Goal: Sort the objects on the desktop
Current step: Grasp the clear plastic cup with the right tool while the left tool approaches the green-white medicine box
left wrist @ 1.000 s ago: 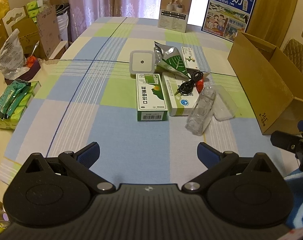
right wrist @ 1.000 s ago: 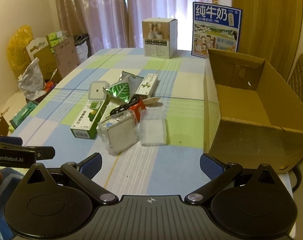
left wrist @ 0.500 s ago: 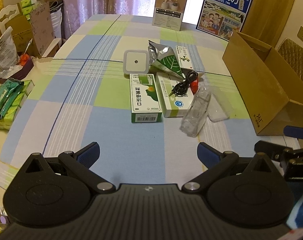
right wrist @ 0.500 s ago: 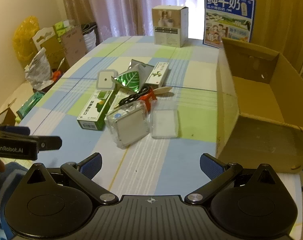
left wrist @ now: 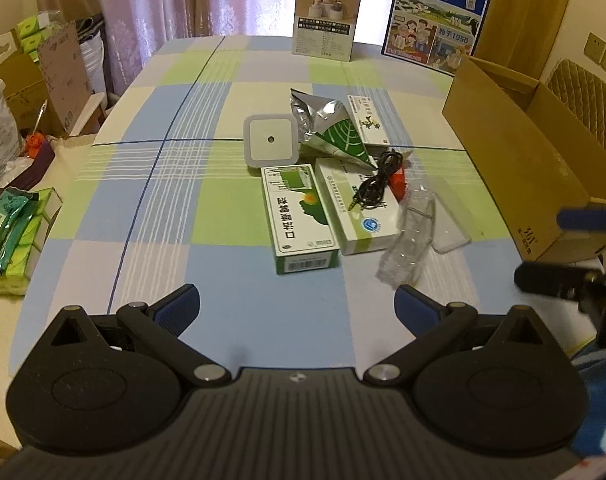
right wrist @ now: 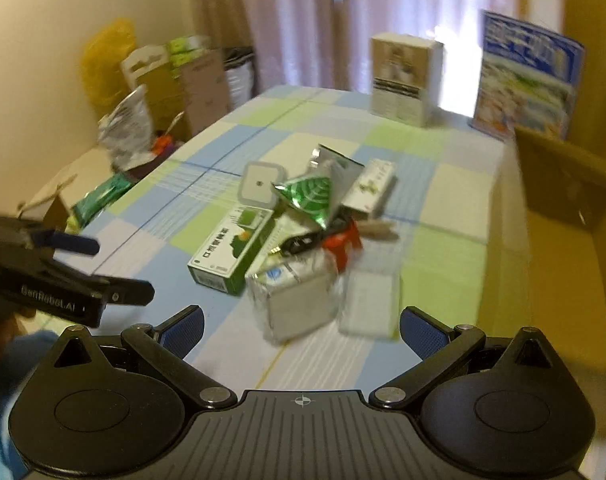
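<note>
A pile of objects lies mid-table: a green-and-white box (left wrist: pixel 301 218), a second white-and-green box (left wrist: pixel 359 216), a white square night light (left wrist: pixel 270 141), a silver-green foil pouch (left wrist: pixel 335 132), a black cable (left wrist: pixel 377 184), a clear plastic case (left wrist: pixel 409 240) and its flat lid (left wrist: pixel 449 226). My left gripper (left wrist: pixel 297 306) is open and empty, short of the pile. My right gripper (right wrist: pixel 301 322) is open and empty, just short of the clear case (right wrist: pixel 295 300). The right wrist view is blurred.
An open cardboard box (left wrist: pixel 519 152) stands at the table's right edge. A white carton (left wrist: pixel 327 20) and a blue milk poster (left wrist: pixel 437 20) stand at the far end. Tissue packs (left wrist: pixel 11 236) and bags sit left of the table.
Both grippers have moved forward toward the pile. The right gripper has swung left, so the clear case now lies close between its fingers' line. Both stay open.
</note>
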